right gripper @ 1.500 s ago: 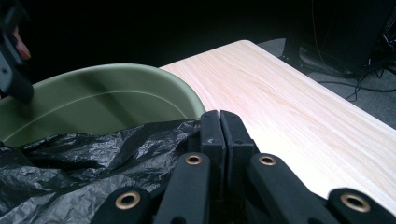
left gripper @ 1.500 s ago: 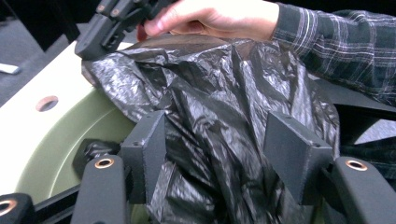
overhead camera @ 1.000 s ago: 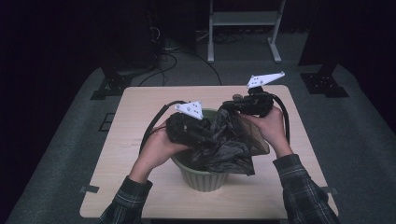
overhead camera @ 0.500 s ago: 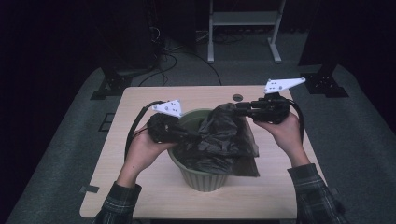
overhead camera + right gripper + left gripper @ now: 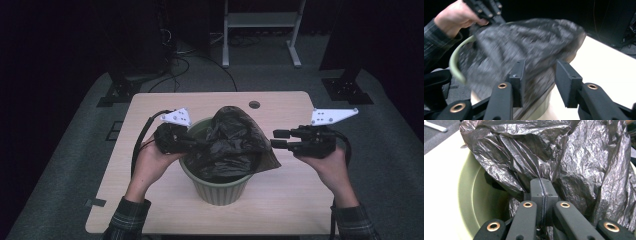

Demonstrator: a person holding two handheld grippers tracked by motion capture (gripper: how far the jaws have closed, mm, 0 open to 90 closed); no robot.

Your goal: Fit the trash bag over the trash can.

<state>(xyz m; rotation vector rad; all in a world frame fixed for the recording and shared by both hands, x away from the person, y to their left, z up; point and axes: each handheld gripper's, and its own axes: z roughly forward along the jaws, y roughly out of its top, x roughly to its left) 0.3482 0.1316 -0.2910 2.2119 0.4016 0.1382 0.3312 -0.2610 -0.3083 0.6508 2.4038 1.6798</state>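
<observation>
Since a second ago we see the right hand-held gripper (image 5: 274,138) leave the black bin bag (image 5: 232,142) and draw off to the right side of the worktop (image 5: 280,102); its jaws have just been opening and now stand spread, with nothing pinched between them. The left hand-held gripper (image 5: 196,143) has moved out to the left rim of the green bin (image 5: 220,189) and is pressed together on a fold of the bag, its pads (image 5: 544,192) meeting with film caught between them.

We read this as a regrasp: the left side holds the bag at the rim (lining the bin seems to be the work in hand), while the right side is free to take a new hold on the loose edge that droops over the right rim.

The bag sits bunched in and above the bin mouth, which stands near the middle of the worktop.

Hard to make out: the right gripper view is motion-blurred, so the bag edge (image 5: 524,50) nearest those jaws is unclear. We cannot tell where the bag's opening lies, nor how much film reaches the bin's bottom.
</observation>
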